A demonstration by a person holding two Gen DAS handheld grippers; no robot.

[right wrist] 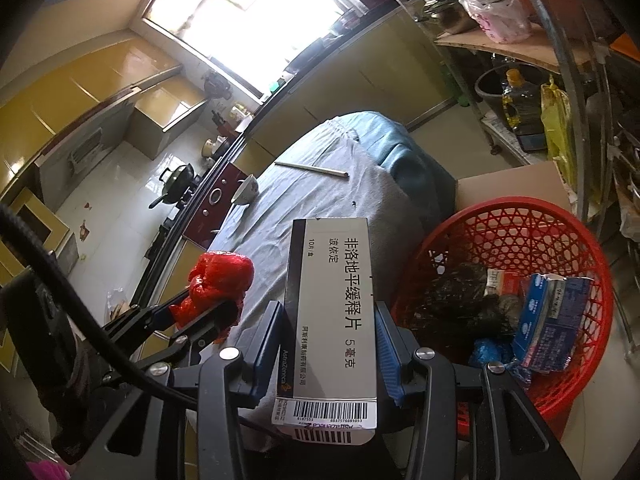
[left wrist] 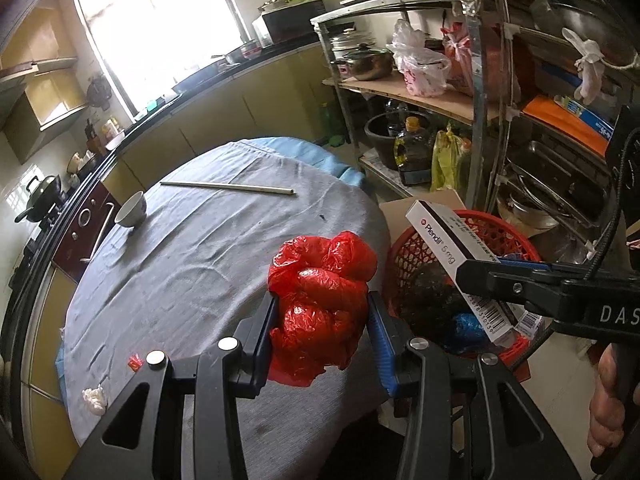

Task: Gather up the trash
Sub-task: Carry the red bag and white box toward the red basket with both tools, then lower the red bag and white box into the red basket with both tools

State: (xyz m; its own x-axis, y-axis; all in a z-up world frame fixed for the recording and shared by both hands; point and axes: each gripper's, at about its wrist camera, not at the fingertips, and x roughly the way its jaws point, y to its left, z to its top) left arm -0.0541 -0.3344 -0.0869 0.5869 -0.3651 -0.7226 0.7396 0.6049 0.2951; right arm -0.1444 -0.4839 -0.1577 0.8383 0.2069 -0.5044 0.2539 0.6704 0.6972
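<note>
Left tongs (left wrist: 322,320) grip a crumpled red bag (left wrist: 320,300), pads pressed into both its sides, and hold it over the near edge of the table (left wrist: 192,272). Right tongs (right wrist: 330,344) clamp a white pill box (right wrist: 332,300) by its long sides, just left of the red basket (right wrist: 576,248), which stands beside the table and already holds dark scraps and blue cartons.

Judging from this, the step in hand is carrying both pieces over the basket and dropping them. To do it well, bring each load fully inside the rim before letting go; the box is long and could tip over the rim if freed at its edge. Light as it is, the bag may cling to a pad, so open the left tongs wide. Keep the two tongs apart so they do not knock together over the basket.

Farther out on the table lie a white wad (left wrist: 95,399), a small red scrap (left wrist: 135,362), a bowl (left wrist: 131,210) and a thin stick (left wrist: 228,188).
</note>
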